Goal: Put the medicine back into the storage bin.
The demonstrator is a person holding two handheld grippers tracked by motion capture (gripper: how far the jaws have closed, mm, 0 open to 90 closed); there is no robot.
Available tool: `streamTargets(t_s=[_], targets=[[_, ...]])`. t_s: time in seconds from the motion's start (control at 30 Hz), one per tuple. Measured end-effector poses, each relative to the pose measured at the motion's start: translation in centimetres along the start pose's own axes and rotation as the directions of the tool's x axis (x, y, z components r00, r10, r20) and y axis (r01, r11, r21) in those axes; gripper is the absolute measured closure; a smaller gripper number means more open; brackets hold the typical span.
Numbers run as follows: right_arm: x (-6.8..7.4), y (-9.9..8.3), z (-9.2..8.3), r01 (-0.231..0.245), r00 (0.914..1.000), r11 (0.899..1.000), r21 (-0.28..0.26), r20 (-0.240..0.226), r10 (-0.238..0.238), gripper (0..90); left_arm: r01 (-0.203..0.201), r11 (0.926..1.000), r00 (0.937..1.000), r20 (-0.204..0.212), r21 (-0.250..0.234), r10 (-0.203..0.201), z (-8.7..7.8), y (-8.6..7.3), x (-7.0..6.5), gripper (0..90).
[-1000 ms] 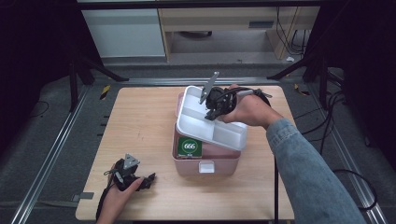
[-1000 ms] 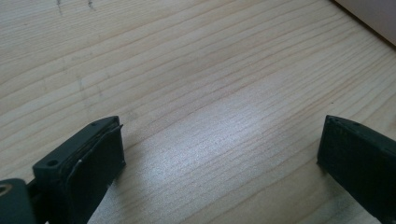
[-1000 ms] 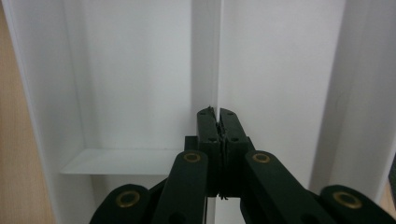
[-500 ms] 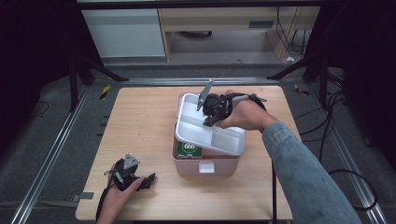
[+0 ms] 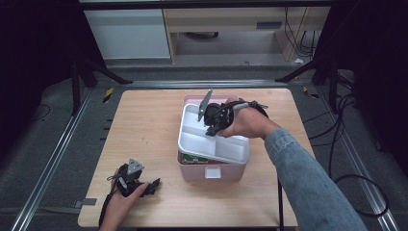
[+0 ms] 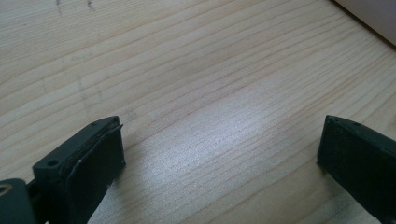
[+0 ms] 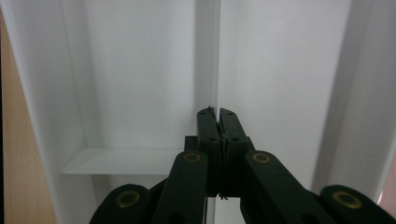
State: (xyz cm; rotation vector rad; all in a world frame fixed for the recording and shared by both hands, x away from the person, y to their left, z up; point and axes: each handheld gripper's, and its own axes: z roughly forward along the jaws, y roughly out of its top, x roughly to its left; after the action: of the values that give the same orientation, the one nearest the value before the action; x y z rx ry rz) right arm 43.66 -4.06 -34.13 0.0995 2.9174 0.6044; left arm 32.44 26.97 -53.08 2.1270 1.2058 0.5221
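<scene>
White divided tray [image 5: 211, 142] sat askew on top of the pink box [image 5: 211, 171], tilted, its near edge overhanging the box front; box stood right of centre on the wooden worktop [image 5: 144, 125]. A green-labelled item [image 5: 195, 158] showed inside the box, just under the tray's near edge. Right claw [image 5: 210, 132] was clamped on the tray's inner divider wall [image 7: 208, 56]: in the right gripper view the jaws were pressed tight together w/ the thin white partition pinched between them, compartments either side. The person's right hand [image 5: 248, 122] held that gripper from the right, denim sleeve [image 5: 308, 183] coming in from the bottom right corner; its grey plate stuck up above the tray's far side. Left claw [image 5: 153, 185] lay well apart from the box, at the worktop's near left corner, held in the left hand [image 5: 120, 204]. Its jaws stood wide apart w/ nothing but bare wood between them, per the left gripper view.
</scene>
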Motion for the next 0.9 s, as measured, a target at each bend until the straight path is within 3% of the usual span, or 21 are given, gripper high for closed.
streamTargets(t_s=[0.47,0.63,0.9], targets=[[0.3,0.4,2.6,0.025,0.9995,0.998,0.055,-0.021,-0.024,89.7,0.000,1.0000,1.0000,-0.001,-0.002,0.000,0.0,0.0,0.0,0.0],[0.5,0.6,3.6,0.046,0.9985,0.994,0.097,-0.035,-0.043,89.6,-0.003,1.0000,1.0000,-0.001,0.000,0.003,0.0,0.0,0.0,0.0],[0.5,0.5,4.2,0.048,0.9980,0.994,0.100,-0.046,-0.043,89.2,-0.003,1.0000,1.0000,-0.001,0.000,0.003,0.0,0.0,0.0,0.0]])
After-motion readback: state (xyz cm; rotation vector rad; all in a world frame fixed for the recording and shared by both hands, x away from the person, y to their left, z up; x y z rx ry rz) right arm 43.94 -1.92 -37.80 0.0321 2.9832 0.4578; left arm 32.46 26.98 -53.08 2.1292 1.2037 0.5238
